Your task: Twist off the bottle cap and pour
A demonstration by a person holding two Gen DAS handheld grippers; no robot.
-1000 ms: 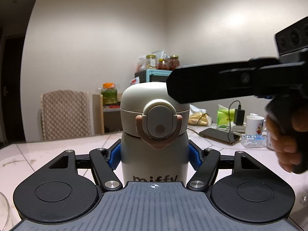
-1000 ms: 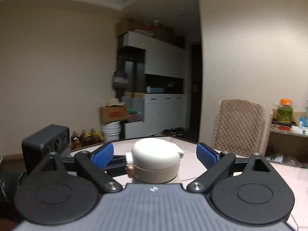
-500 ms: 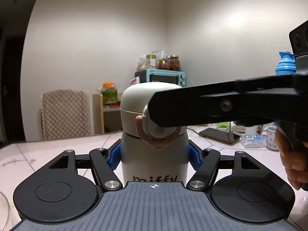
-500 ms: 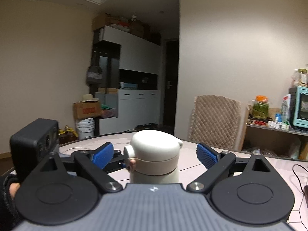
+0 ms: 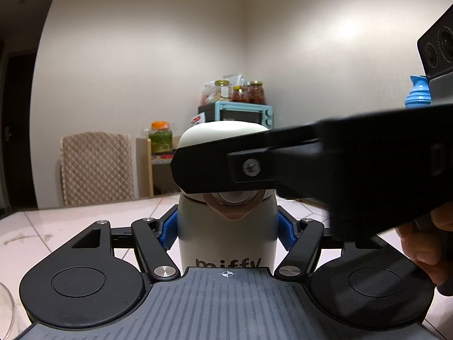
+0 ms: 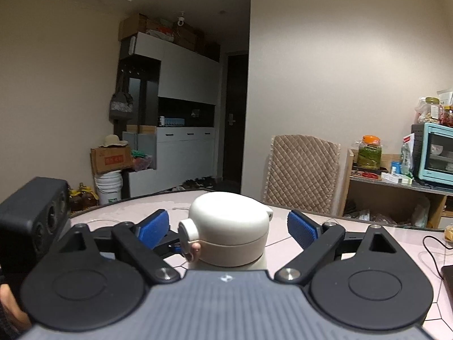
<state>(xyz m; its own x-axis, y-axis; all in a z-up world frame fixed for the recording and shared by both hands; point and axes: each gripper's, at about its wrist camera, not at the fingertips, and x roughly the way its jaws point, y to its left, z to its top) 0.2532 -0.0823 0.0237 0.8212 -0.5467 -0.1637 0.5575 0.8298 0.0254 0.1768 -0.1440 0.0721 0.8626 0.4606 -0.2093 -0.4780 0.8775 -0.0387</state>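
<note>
A cream bottle (image 5: 226, 238) with "miffy" lettering stands upright on the table. My left gripper (image 5: 227, 232) is shut on its body, with the blue pads pressed against both sides. The domed cream cap (image 6: 229, 221) has a round button on its left side. It sits between the blue pads of my right gripper (image 6: 228, 230), whose jaws are closing. A gap still shows on each side of the cap. In the left wrist view one of the right gripper's black fingers (image 5: 254, 167) crosses in front of the cap (image 5: 223, 131) and hides its lower half.
The pale tiled table (image 5: 70, 226) runs behind the bottle. Beyond it are a quilted chair back (image 6: 303, 170) and a shelf with a teal oven (image 6: 433, 153) and jars. A glass rim (image 5: 4, 311) shows at lower left. A hand (image 5: 424, 240) holds the right gripper.
The right gripper swung round and sank level with the cap, and its finger now covers the cap's front in the left wrist view. Its pads have drawn closer together. The left gripper and bottle stayed still.
</note>
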